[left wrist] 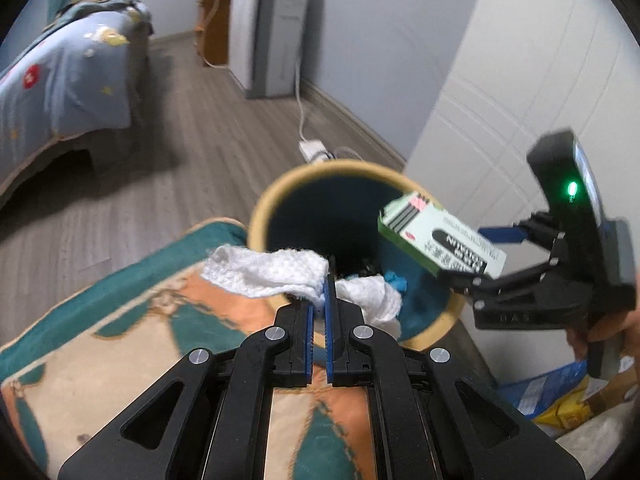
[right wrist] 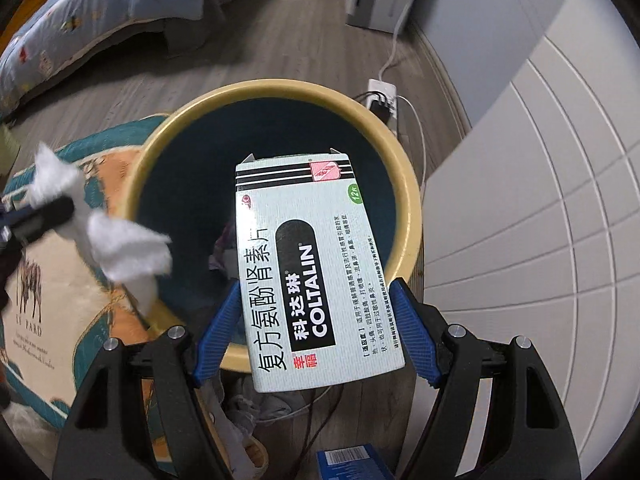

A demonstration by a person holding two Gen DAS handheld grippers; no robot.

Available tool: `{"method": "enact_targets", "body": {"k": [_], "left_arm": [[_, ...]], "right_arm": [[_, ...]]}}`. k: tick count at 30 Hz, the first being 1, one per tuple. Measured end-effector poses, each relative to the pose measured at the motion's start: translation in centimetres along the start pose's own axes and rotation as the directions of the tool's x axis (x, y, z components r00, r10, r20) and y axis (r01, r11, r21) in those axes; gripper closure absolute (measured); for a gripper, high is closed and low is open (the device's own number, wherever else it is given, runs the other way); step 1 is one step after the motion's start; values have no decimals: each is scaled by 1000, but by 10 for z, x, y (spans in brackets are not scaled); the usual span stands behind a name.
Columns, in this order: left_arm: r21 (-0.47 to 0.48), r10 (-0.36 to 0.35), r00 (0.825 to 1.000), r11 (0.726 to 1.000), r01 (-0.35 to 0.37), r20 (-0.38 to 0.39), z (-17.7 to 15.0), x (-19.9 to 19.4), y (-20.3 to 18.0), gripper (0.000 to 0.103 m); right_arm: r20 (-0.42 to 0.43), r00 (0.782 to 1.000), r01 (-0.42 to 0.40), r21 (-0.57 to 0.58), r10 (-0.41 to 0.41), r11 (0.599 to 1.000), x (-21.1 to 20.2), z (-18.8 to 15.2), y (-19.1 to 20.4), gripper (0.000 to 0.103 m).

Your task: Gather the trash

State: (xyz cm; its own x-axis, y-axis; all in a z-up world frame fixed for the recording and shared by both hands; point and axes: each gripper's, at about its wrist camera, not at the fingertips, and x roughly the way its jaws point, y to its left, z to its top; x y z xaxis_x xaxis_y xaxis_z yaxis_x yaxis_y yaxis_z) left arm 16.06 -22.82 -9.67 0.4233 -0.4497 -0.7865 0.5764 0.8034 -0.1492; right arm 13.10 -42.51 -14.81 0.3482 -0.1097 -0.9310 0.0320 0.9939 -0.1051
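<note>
Left jaws clamped on white tissue [left wrist: 264, 272], right jaws gripping medicine box [right wrist: 308, 264], over bin [right wrist: 276, 96]

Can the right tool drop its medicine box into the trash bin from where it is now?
Probably yes. The right tool holds the medicine box right above the open trash bin, and nothing lies between them; the tissue hangs at the rim's far side.

Dim, soft indoor light; blurred, fisheye-warped edges.
</note>
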Motion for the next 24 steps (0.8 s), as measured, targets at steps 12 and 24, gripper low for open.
{"method": "enact_targets", "body": {"k": [12, 24], "left_arm": [[-3, -3, 1000, 1000, 3, -13, -4, 32, -5, 85], [-18, 30, 998, 999, -29, 52, -11, -27, 3, 26]], "right_arm": [[170, 984, -80, 120, 60, 990, -9, 32, 2, 20], [174, 985, 16, 42, -23, 999, -58, 9, 21, 5]]}}
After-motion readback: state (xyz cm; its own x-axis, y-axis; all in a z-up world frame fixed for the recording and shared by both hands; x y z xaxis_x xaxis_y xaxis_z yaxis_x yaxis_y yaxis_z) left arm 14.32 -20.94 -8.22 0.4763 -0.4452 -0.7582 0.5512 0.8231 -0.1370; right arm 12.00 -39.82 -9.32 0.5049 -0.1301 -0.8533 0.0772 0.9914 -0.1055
